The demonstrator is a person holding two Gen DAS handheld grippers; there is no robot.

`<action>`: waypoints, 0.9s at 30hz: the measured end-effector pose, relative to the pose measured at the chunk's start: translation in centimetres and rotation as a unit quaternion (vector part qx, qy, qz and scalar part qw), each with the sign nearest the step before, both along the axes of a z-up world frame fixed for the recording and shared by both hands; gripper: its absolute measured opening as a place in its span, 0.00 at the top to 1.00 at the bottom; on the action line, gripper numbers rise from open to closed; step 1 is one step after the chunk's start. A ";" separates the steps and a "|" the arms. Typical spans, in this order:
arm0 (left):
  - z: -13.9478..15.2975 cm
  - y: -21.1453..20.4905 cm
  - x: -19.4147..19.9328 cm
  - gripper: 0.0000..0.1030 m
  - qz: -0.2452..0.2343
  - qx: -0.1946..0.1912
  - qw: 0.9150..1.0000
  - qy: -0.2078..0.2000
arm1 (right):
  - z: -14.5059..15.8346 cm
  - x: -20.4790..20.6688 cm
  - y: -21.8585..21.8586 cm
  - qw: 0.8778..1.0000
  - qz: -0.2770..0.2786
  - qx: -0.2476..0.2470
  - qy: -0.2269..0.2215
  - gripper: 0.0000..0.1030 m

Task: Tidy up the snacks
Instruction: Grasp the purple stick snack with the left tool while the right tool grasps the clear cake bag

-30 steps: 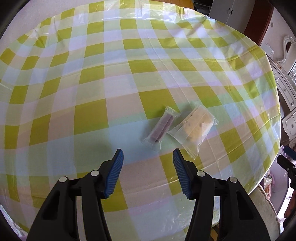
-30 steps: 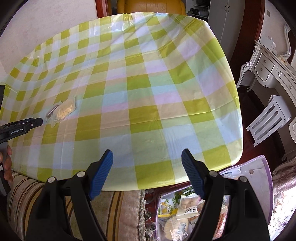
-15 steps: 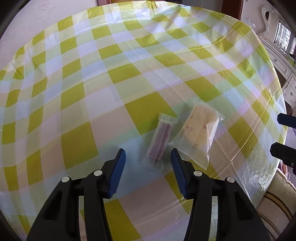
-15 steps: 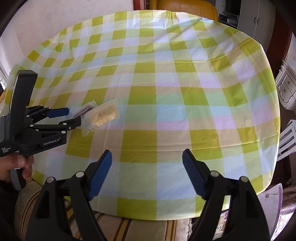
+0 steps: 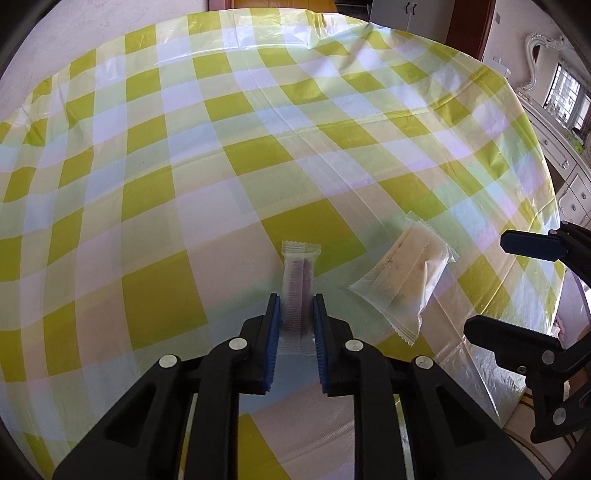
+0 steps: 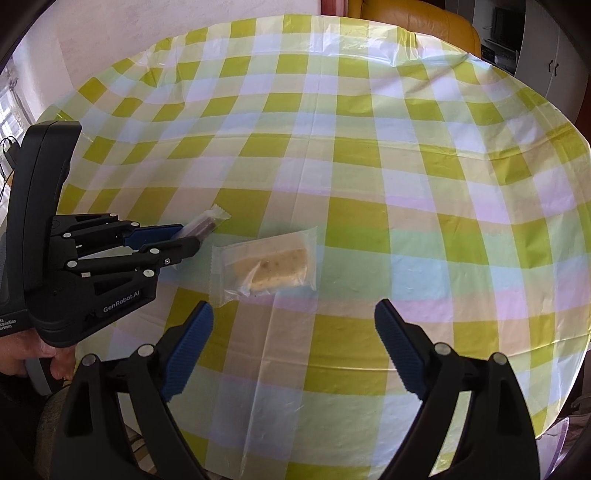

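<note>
A narrow clear packet with a purple snack bar [image 5: 297,280] lies on the yellow checked tablecloth [image 5: 221,155]. My left gripper [image 5: 296,301] is shut on the purple snack bar's near end; it shows in the right wrist view [image 6: 184,236] too, with the bar [image 6: 207,223] sticking out. A wider clear packet with a pale yellow cake [image 5: 402,284] lies just right of it, also in the right wrist view [image 6: 273,264]. My right gripper [image 6: 293,317] is open and empty, just in front of the cake packet; it shows at the right edge of the left wrist view [image 5: 517,288].
The round table's near edge [image 6: 332,458] runs just under my right gripper. A white dresser [image 5: 565,173] stands at the right of the table. An orange chair [image 6: 417,18] stands behind the far edge. My hand [image 6: 37,354] holds the left gripper's handle.
My left gripper moved forward over the purple bar and closed on it. My right gripper swung left and nearer, now facing the cake packet.
</note>
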State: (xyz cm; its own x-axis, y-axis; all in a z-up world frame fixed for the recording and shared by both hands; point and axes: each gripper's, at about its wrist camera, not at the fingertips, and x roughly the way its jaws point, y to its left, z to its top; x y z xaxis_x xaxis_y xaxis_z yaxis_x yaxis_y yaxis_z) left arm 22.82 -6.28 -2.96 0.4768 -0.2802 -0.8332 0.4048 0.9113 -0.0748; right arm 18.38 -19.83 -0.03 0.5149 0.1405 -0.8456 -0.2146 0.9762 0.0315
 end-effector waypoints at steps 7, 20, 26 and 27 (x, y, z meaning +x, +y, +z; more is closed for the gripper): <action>0.2 1.9 0.0 0.83 0.040 -0.016 0.999 0.002 | -1.9 2.0 2.5 0.999 0.028 -0.022 0.021 0.11; 0.8 2.8 -0.3 0.83 0.053 -0.035 0.998 -0.006 | -3.3 4.5 3.1 0.998 0.017 -0.043 0.030 0.11; 0.7 3.1 -0.3 0.83 0.061 -0.039 0.997 -0.003 | -3.3 4.5 3.0 0.999 0.019 -0.028 0.029 0.16; 0.7 3.1 -0.3 0.83 0.061 -0.040 0.997 -0.003 | -3.3 4.4 3.1 0.999 0.020 -0.027 0.028 0.17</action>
